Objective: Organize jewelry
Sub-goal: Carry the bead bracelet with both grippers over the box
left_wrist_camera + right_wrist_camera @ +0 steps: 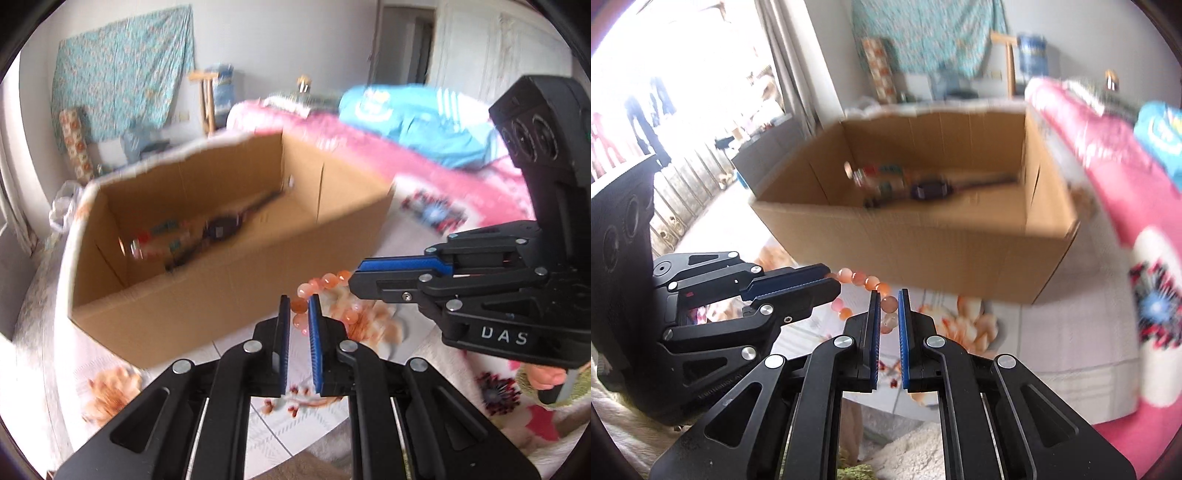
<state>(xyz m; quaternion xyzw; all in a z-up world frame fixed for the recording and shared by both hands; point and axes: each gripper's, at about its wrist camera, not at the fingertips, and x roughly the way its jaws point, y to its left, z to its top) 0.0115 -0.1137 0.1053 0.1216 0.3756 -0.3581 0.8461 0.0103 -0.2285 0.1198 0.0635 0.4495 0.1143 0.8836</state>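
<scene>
I have both tongs clamped on the same string of round orange and peach beads (325, 291), in front of the open brown cardboard box (207, 295). My left tongs (300, 314) pinch one bead between their blue pads. My right tongs (888, 310) grip another bead on the same string, jaws narrow. The beads hang between the two tongs, near the box's front wall and above the flower-printed white cloth (1052, 332). Inside the box lie blurred items, among them a dark watch-like piece (931, 190). A pink blanket (424, 162) lies beside the box.
</scene>
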